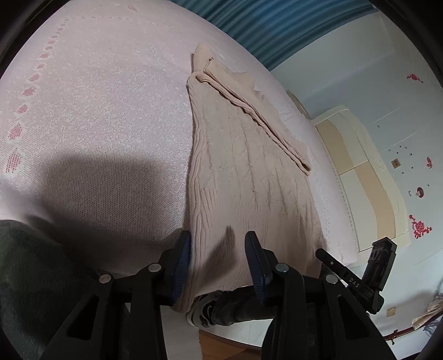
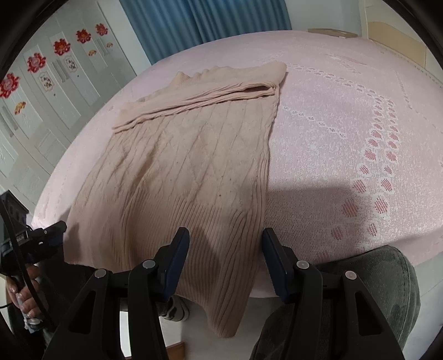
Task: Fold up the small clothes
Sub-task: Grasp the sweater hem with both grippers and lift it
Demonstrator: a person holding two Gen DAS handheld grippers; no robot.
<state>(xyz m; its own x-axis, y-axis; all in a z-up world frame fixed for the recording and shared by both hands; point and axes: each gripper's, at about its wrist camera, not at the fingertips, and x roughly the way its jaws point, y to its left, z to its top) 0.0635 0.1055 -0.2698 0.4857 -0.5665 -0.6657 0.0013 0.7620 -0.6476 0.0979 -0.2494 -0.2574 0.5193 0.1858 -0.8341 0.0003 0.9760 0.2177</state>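
A beige cable-knit sweater [image 1: 243, 171] lies flat on the pink bed cover [image 1: 97, 124], folded lengthwise with a sleeve laid across its upper part. Its ribbed hem hangs over the near bed edge. It also shows in the right wrist view [image 2: 188, 166]. My left gripper [image 1: 217, 249] is open, its jaws either side of the hem's left corner, holding nothing. My right gripper [image 2: 225, 246] is open above the hem's right part, empty. The right gripper also shows at the right of the left wrist view [image 1: 357, 265], and the left gripper at the left of the right wrist view [image 2: 41, 235].
The pink bed cover [image 2: 346, 124] spreads wide to the right of the sweater. Blue curtains [image 2: 199, 22] and white wardrobe doors [image 2: 41, 91] with red flower stickers stand behind. My leg in dark trousers [image 2: 373, 304] is against the bed's near edge. A cream headboard [image 1: 354, 166] stands at the side.
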